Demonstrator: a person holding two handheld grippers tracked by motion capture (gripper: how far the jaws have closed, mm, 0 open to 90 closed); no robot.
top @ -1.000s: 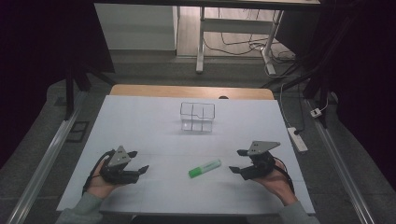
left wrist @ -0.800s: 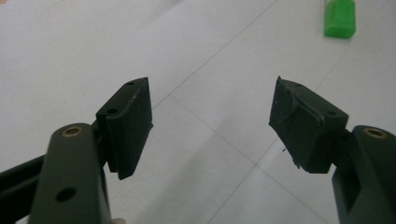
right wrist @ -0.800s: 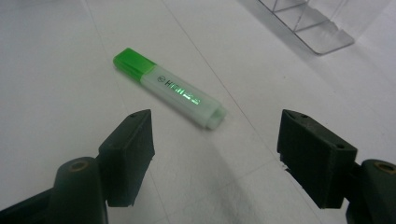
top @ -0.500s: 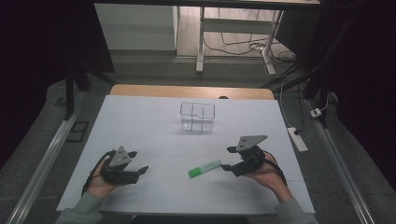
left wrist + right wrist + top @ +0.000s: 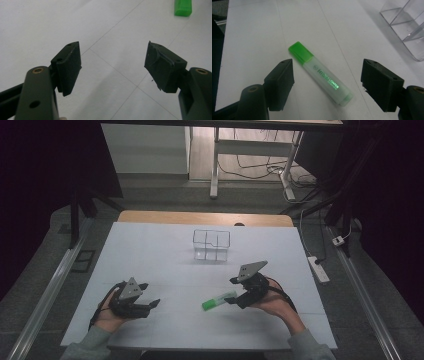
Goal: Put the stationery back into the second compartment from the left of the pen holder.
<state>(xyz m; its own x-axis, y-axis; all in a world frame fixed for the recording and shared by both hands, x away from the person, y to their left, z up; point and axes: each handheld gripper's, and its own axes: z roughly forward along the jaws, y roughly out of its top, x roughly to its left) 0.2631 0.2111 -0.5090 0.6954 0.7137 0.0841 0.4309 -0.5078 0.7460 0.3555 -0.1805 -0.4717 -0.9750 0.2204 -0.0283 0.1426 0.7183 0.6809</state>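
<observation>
On the white desk (image 5: 165,255), behind a clear compartment box (image 5: 211,245), the left gripper (image 5: 150,306) rests spread and empty, while the right gripper (image 5: 327,82) hovers wide apart over the flat-lying green highlighter (image 5: 319,72).

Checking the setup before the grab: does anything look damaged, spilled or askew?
One thing: on the left gripper, the pad on one of the fingers looks torn and peeling along its edge. Otherwise nothing stands out. The green highlighter lies capped and flat on the table, between the right gripper's open fingers; the clear organizer stands upright.
</observation>
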